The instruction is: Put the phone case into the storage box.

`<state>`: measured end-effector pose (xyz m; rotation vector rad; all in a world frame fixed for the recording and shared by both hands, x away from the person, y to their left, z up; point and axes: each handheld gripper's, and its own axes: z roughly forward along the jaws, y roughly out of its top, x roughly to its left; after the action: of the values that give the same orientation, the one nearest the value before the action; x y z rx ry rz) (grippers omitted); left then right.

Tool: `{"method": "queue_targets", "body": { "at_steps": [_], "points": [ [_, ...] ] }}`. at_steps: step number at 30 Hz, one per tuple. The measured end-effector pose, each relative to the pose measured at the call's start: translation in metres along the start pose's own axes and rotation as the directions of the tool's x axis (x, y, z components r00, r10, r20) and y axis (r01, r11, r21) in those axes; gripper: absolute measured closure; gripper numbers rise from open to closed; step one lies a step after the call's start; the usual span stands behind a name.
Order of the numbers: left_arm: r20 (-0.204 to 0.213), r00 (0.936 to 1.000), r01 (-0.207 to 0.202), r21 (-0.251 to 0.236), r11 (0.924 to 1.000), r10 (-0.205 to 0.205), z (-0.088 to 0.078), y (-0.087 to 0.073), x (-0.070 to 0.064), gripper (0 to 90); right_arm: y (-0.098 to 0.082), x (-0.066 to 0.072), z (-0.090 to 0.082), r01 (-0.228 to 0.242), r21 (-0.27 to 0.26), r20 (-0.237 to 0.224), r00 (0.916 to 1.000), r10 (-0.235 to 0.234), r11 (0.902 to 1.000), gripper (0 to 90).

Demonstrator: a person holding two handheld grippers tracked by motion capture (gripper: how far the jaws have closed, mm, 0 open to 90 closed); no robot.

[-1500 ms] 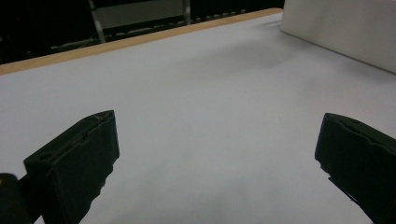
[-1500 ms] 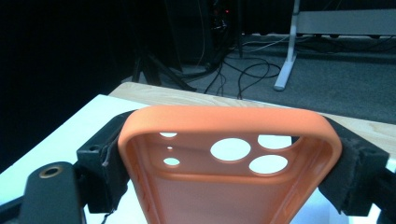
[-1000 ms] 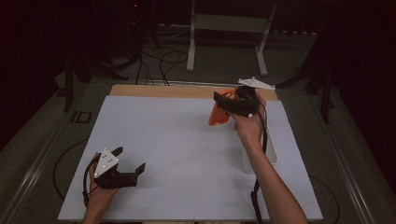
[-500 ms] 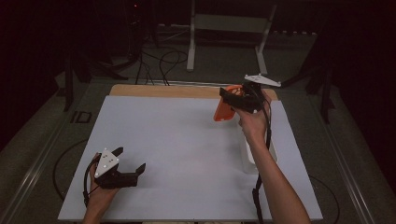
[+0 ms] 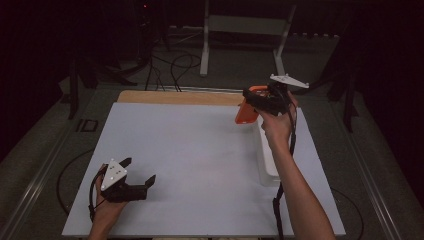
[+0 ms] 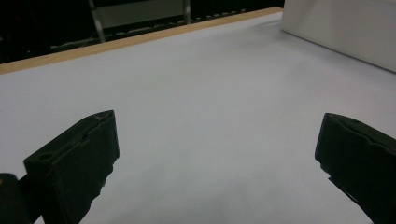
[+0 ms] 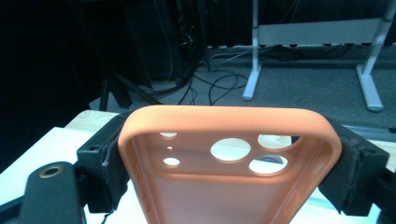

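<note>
Left tool [image 5: 137,176], lower left of the high view: jaws stand wide apart with nothing between them, resting low over the counter [image 5: 190,160]; in the left gripper view the two black blocky jaws flank bare matte white surface. That surface reads as a smooth, pale sheet with a light wood strip [image 5: 180,97] along its far edge. Right of centre in the high view lies a white tray [image 5: 267,160], long and low-walled, partly hidden by the person's forearm. Right tool [image 5: 255,100], upper right of the high view: closed on the orange phone case [image 5: 246,112], held clear of the counter above the far end of the tray. In the right gripper view the phone case [image 7: 229,186] is clamped across its width, jaws pressing its two side walls; it looks soft and rubbery, with rounded corners, a thin rim and round camera cut-outs. Risks, as judged: the flexible shell may bow or squirm out under sideways pressure, since only its thin walls are gripped; a quick swing could twist it in the pads; and the trailing cable [image 5: 277,210] beside the tray could snag the rim when the hand lowers.
</note>
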<state>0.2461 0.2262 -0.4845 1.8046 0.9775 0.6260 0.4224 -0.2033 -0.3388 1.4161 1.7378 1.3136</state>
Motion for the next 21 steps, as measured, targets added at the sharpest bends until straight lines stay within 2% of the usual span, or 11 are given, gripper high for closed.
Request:
{"method": "queue_targets", "body": {
  "at_steps": [21],
  "points": [
    [0.001, 1.0, 0.0, -0.001, 1.0, 0.0, 0.0, 0.0, 0.0, 0.5, 0.008, -0.025, 0.001, -0.011, -0.002, 0.086, 0.9963, 0.011, 0.9999, 16.3]
  ]
}}
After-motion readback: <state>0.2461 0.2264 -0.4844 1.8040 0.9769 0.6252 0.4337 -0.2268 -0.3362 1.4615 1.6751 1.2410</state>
